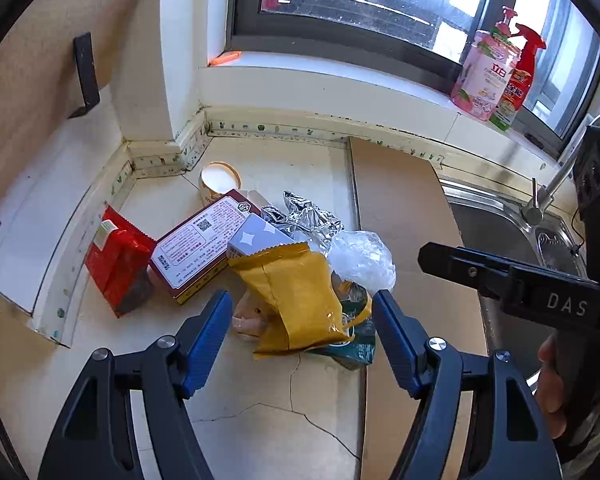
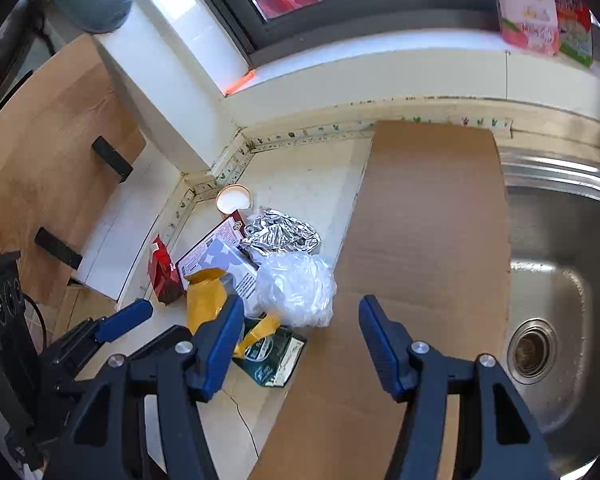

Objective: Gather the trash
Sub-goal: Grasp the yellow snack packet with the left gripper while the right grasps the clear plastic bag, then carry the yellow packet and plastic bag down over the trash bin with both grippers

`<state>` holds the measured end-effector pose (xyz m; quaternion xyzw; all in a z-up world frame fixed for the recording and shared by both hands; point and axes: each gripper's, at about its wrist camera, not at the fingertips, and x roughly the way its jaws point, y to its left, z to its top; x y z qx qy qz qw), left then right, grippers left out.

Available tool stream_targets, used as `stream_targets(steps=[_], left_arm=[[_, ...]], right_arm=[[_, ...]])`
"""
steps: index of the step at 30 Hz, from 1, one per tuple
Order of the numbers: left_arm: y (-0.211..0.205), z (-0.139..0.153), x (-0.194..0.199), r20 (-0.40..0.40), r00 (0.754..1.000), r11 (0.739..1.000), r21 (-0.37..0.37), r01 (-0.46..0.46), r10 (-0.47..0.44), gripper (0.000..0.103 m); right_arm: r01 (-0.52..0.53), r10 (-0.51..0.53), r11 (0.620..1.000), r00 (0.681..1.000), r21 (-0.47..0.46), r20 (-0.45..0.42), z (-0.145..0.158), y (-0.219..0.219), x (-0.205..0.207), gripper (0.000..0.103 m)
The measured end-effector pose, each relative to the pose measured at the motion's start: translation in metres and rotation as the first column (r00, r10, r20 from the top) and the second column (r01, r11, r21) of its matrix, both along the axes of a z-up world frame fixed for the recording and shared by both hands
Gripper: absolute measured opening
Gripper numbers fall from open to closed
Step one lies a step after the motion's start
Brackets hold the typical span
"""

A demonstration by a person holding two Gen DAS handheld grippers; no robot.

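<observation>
Hovering left tongs (image 1: 302, 330) agape, empty, above yellow wrapper (image 1: 296, 300); right tongs (image 2: 298, 338) agape, empty, over bare cardboard (image 2: 424, 216).

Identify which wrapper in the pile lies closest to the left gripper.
The yellow wrapper, lying right before the left gripper; the red wrapper sits farther off toward the wall.

A mustard-yellow packet (image 1: 296, 300) lies on the cream table (image 1: 260, 432), with a red pouch (image 1: 118, 264) left of it, crinkled silver foil (image 1: 308, 216) behind it, and a dark green wrapper (image 1: 360, 344) beneath. Blue pads (image 1: 208, 336) line the black jaws. The board (image 2: 424, 240) is tan.
</observation>
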<state>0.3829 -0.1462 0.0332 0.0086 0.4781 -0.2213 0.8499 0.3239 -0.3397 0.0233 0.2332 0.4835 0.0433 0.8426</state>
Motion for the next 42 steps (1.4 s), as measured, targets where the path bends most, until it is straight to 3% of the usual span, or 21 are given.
stream_targets(steps=[10,12,15,18,20,23,32,42], left_arm=[[-0.020,-0.039,0.022,-0.041,0.999,0.999,0.031,-0.009,0.010,0.070],[-0.021,-0.042,0.023,-0.046,0.999,0.999,0.033,-0.010,0.012,0.056],[-0.019,-0.046,0.025,-0.054,0.998,0.999,0.027,-0.017,0.018,0.048],[-0.015,-0.044,0.023,-0.039,0.999,0.999,0.024,-0.029,0.030,0.032],[-0.012,-0.039,0.020,-0.024,0.999,0.999,0.037,-0.038,0.039,0.031],[-0.005,-0.028,0.013,0.005,0.999,0.998,0.036,-0.053,0.053,0.031],[0.016,0.031,-0.027,0.107,0.993,0.999,0.009,-0.046,0.045,0.030],[0.057,0.114,-0.120,0.238,0.971,0.999,-0.025,0.029,-0.022,0.030]], right_arm=[[-0.025,0.031,0.996,0.997,0.082,-0.068,-0.043,0.006,0.034,0.060],[-0.031,0.038,0.995,0.996,0.092,-0.074,-0.047,0.008,0.038,0.060],[-0.033,0.041,0.994,0.996,0.104,-0.074,-0.051,0.008,0.037,0.057],[-0.040,0.048,0.992,0.997,0.118,-0.067,-0.051,0.009,0.034,0.045],[-0.037,0.043,0.994,0.997,0.099,-0.058,-0.049,0.010,0.032,0.037],[-0.032,0.035,0.995,0.999,0.093,-0.031,-0.042,0.011,0.025,0.031],[0.017,-0.021,0.999,0.996,0.048,0.090,0.009,0.016,-0.020,0.027],[-0.006,-0.001,0.999,0.982,0.038,0.189,0.071,0.049,-0.109,0.026]])
